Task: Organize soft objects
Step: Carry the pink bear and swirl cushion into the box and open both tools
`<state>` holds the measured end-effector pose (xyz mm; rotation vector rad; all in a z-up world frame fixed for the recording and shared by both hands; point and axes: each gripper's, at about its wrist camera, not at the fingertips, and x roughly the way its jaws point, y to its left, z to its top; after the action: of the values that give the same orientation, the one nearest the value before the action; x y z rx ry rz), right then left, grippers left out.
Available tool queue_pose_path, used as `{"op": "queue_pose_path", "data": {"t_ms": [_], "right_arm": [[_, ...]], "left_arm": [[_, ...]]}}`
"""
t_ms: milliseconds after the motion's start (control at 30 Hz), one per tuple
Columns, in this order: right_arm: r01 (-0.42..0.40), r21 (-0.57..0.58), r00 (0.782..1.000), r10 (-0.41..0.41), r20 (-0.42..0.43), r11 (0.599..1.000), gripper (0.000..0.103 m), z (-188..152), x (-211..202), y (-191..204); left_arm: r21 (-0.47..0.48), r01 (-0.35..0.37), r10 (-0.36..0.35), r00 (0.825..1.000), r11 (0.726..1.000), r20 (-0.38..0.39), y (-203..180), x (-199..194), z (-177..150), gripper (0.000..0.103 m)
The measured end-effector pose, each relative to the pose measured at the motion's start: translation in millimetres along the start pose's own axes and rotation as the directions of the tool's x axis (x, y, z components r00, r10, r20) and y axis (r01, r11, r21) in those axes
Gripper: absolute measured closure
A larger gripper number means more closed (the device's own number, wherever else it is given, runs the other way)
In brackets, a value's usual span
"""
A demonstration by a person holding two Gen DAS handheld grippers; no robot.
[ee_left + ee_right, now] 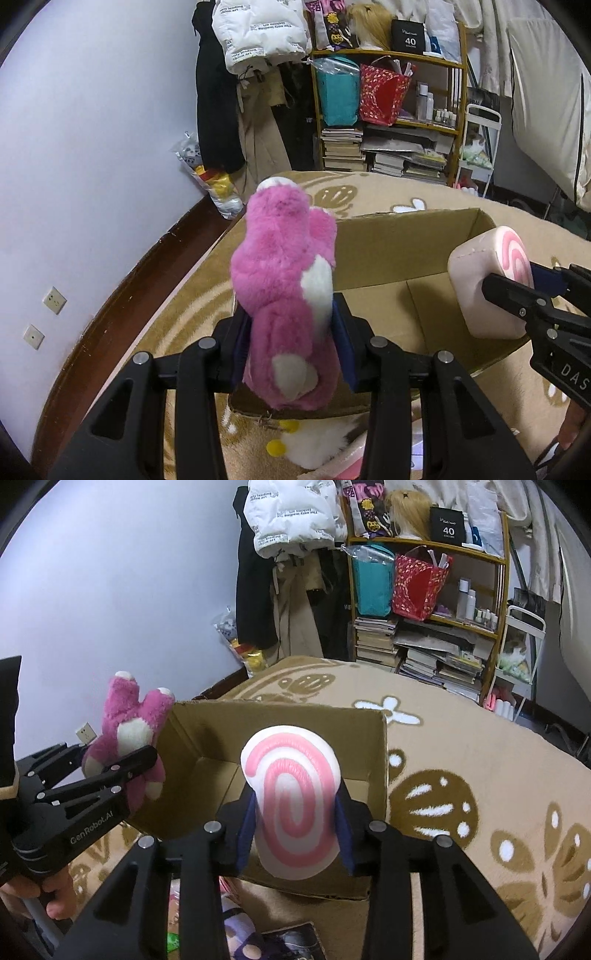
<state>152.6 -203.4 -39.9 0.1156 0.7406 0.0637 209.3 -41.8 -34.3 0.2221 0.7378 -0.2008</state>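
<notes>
My left gripper [291, 339] is shut on a pink and white plush bear [284, 280] and holds it above the near left corner of an open cardboard box [406, 243]. My right gripper [295, 827] is shut on a pink swirl roll-cake plush [291, 797] and holds it over the box [207, 734] near its front wall. In the left wrist view the roll plush [480, 280] and right gripper [532, 295] sit at the box's right side. In the right wrist view the bear [125, 734] and left gripper [122, 771] are at the box's left edge.
The box stands on a beige patterned rug [461, 760]. A white plush with yellow feet [317, 443] lies on the rug before the box. A bookshelf [388, 110] with bags and books, hanging clothes [221, 92] and a wall [92, 147] stand behind.
</notes>
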Motion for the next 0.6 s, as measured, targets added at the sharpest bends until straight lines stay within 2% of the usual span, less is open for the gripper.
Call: {"op": "queue_pose_path", "data": {"t_ms": [233, 267, 300, 333, 467, 533, 600], "right_arm": [[-0.027, 0.031, 1.000, 0.027, -0.006, 0.999, 0.058, 0.5, 0.5, -6.0], [-0.039, 0.044, 0.999, 0.040, -0.010, 0.998, 0.057, 1.1, 0.1, -9.4], [-0.053, 0.060, 0.998, 0.054, -0.015, 0.997, 0.055, 2.2, 0.7, -12.4], [-0.062, 0.077, 0.998, 0.064, -0.022, 0.995, 0.053, 3.2, 0.5, -15.2], [-0.072, 0.100, 0.997, 0.073, 0.000, 0.992, 0.036, 6.4, -10.4, -21.8], [-0.068, 0.101, 0.998, 0.066, 0.017, 0.993, 0.030, 9.6, -18.3, -22.5], [-0.069, 0.110, 0.997, 0.066, 0.035, 0.992, 0.023, 13.1, -25.8, -23.8]], "left_arm": [[-0.015, -0.008, 0.007, 1.000, 1.000, -0.011, 3.1, -1.5, 0.9, 0.061], [-0.018, -0.010, 0.010, 1.000, 1.000, -0.013, 3.5, -2.0, 1.1, 0.057], [-0.020, -0.020, 0.019, 1.000, 1.000, -0.007, 4.1, -3.5, 1.7, 0.045], [-0.020, -0.033, 0.033, 0.999, 0.999, 0.009, 5.0, -6.7, 2.0, 0.037], [-0.009, -0.049, 0.049, 0.998, 0.999, 0.037, 8.5, -18.1, 3.9, 0.032], [-0.010, -0.060, 0.060, 0.997, 0.998, 0.044, 11.6, -23.9, 5.5, 0.019], [-0.019, -0.073, 0.074, 0.995, 0.997, 0.059, 17.0, -31.7, 6.4, 0.011]]}}
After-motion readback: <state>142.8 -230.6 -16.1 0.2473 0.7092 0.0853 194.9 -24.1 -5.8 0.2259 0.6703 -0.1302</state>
